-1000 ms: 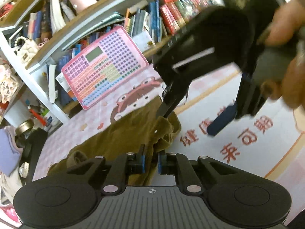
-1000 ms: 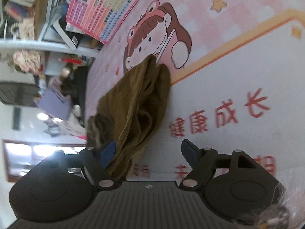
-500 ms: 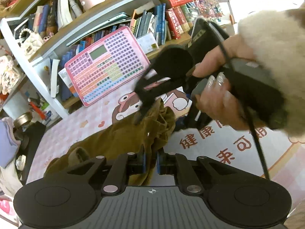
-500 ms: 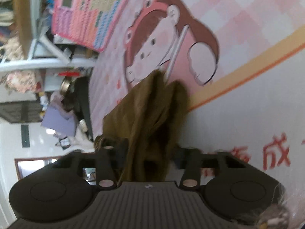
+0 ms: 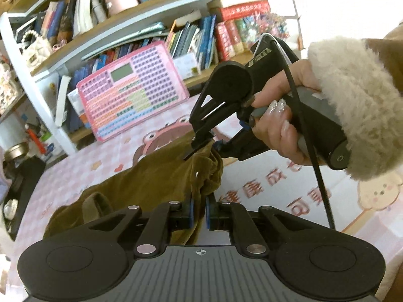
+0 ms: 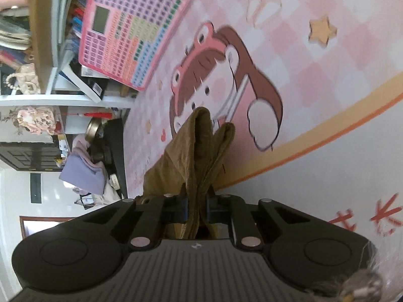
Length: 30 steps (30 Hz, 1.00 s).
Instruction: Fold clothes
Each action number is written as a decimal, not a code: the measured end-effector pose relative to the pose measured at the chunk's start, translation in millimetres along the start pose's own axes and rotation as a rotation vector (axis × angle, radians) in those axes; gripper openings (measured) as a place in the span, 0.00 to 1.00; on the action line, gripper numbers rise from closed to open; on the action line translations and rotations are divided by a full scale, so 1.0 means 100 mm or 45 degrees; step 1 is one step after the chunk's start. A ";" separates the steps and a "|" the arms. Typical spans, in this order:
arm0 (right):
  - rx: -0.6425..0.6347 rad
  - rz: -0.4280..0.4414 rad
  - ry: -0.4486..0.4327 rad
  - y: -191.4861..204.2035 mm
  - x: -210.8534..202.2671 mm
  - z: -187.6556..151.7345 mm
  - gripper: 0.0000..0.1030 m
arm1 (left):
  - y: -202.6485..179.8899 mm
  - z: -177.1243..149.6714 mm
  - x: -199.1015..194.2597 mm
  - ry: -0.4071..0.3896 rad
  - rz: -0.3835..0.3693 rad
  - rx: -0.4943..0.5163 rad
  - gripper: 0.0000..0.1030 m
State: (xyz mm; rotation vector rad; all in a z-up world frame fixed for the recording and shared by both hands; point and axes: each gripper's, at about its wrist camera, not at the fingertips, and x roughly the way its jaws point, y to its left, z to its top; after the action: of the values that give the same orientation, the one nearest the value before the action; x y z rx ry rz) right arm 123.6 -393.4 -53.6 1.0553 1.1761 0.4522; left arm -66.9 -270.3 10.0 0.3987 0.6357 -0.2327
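Observation:
An olive-brown garment (image 5: 151,183) lies bunched on a pink cartoon play mat (image 5: 277,191). My left gripper (image 5: 199,214) is shut on its near edge. My right gripper (image 5: 209,148), held in a hand with a fleece cuff, is shut on the garment's far bunched end. In the right wrist view the cloth (image 6: 199,156) runs up between the shut fingers of the right gripper (image 6: 197,209) and folds forward over the mat (image 6: 314,50).
A pink toy keyboard tablet (image 5: 131,95) leans against a bookshelf (image 5: 151,25) full of books at the back. Clutter and a lilac cloth (image 6: 83,173) lie past the mat's left edge. A cable (image 5: 307,151) hangs from the right gripper.
My right gripper came down from above the mat and closed on the garment's bunched end. My left gripper stayed shut on the near edge.

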 end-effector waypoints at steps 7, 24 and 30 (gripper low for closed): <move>-0.047 -0.014 -0.032 0.05 -0.20 -0.01 0.11 | -0.02 0.00 -0.08 -0.043 -0.058 -0.048 0.07; -0.253 0.103 -0.017 1.10 0.09 -0.34 0.11 | 0.85 -0.22 -0.57 -0.182 -0.118 -0.416 0.07; -0.336 0.040 -0.041 1.44 0.38 -0.56 0.11 | 1.29 -0.44 -0.58 -0.214 -0.186 -0.500 0.07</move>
State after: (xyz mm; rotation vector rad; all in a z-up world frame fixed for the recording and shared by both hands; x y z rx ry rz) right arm 118.2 -271.5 48.7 0.8504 1.0401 0.5959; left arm -93.0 -130.6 50.9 -0.0452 0.5298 -0.2707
